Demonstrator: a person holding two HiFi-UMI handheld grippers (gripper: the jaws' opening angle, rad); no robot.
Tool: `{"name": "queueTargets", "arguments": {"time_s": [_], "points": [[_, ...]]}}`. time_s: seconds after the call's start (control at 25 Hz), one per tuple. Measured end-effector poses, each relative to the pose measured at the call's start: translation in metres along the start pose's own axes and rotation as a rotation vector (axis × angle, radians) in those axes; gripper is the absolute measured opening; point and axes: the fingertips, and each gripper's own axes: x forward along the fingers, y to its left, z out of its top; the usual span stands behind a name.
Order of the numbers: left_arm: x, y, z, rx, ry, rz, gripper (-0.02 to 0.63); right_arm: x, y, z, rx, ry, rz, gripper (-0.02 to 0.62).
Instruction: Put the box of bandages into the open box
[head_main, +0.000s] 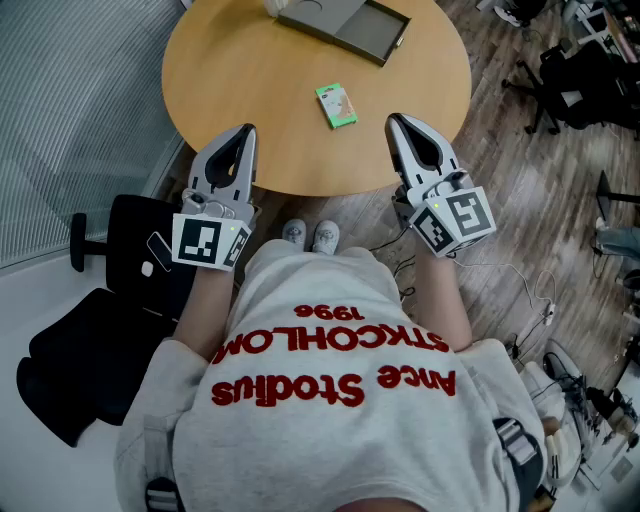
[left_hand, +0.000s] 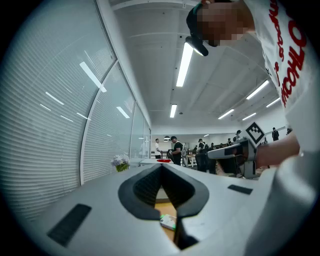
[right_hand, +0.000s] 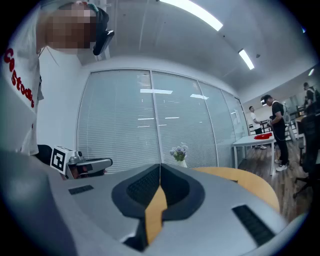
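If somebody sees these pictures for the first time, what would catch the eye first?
The small green bandage box lies alone near the middle of the round wooden table, bright against the bare top. The grey open box sits at the table's far edge. The left gripper and right gripper hang at the near edge, both shut and empty.
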Motion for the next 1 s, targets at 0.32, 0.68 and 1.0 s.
{"name": "queueTargets", "arguments": {"time_s": [0.32,0.68,1.0], "points": [[0.009,0.009,0.002,-0.007,-0.007,-0.001,0.003,0.007,0.002,0.009,-0.012,-0.005,-0.017,0.009],[0.014,0.012,-0.002,-0.026,-0.008,-0.02,0.003,0.009,0.003,0.009,-0.021,0.006,-0.038,0.009],[0.015,0.021,-0.003,-0.032,-0.011,-0.062,0.003,0.014,0.01,0.012,0.014,-0.02,-0.064,0.009]]}}
